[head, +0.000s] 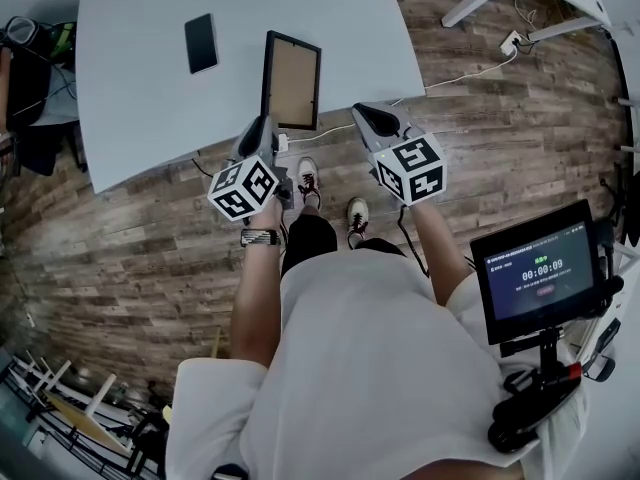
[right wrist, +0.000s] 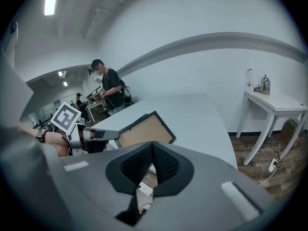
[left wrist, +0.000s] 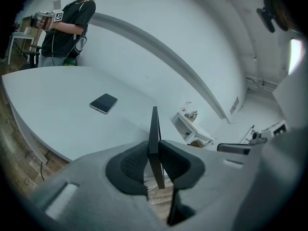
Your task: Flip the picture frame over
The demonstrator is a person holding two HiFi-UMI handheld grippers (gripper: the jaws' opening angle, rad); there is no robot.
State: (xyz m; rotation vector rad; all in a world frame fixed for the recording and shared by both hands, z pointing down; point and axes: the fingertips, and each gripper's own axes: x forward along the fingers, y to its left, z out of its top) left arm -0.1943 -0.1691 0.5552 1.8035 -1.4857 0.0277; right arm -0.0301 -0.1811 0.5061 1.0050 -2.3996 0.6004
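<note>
The jaws of the left gripper (head: 266, 130) are clenched on the picture frame (head: 291, 80), pinching its black rim at the end nearest the person, close to the left corner. The frame sits by the bench's (head: 140, 108) near edge with its brown backing facing up. The right gripper (right wrist: 152, 150) hovers just off that edge to the frame's right, jaws pressed together on nothing. A dark phone (head: 201, 42) lies left of the frame, nearer the far edge.
</note>
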